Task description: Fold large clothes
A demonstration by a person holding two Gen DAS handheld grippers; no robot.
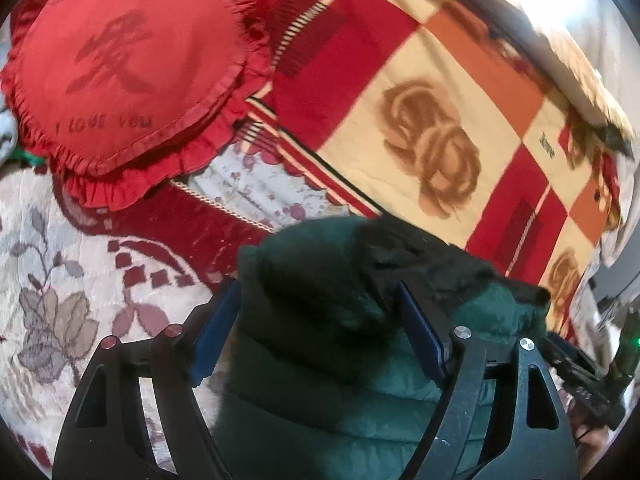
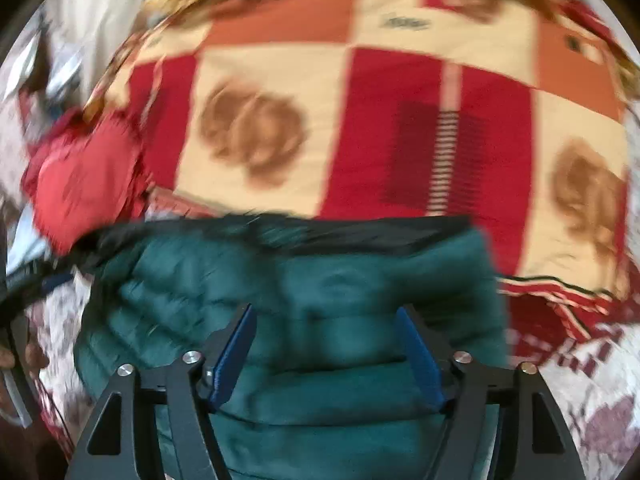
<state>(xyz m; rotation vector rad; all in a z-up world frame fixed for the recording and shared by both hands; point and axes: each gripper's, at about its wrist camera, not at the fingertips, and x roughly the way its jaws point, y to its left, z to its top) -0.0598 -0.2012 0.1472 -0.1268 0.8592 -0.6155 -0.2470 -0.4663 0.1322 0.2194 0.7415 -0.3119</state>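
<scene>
A dark green quilted puffer jacket [image 1: 320, 344] with black fur trim [image 1: 420, 264] lies on the bed. In the left wrist view my left gripper [image 1: 318, 296] stands wide open, with a thick fold of the jacket bulging up between its blue pads [image 1: 216, 332]. In the right wrist view the same jacket [image 2: 320, 300] fills the lower middle, its black fur edge [image 2: 360, 232] along the top. My right gripper [image 2: 324, 320] is also wide open over the padded cloth, blue pads [image 2: 236, 356] on either side of it. The right view is motion-blurred.
A red heart-shaped frilled cushion [image 1: 120, 80] lies at the left of the bed. A checked red, cream and orange blanket [image 1: 440, 100] with rose prints covers the far side. A floral bedspread [image 1: 60, 280] lies under the jacket. The other gripper's dark body [image 1: 588, 384] shows at the right.
</scene>
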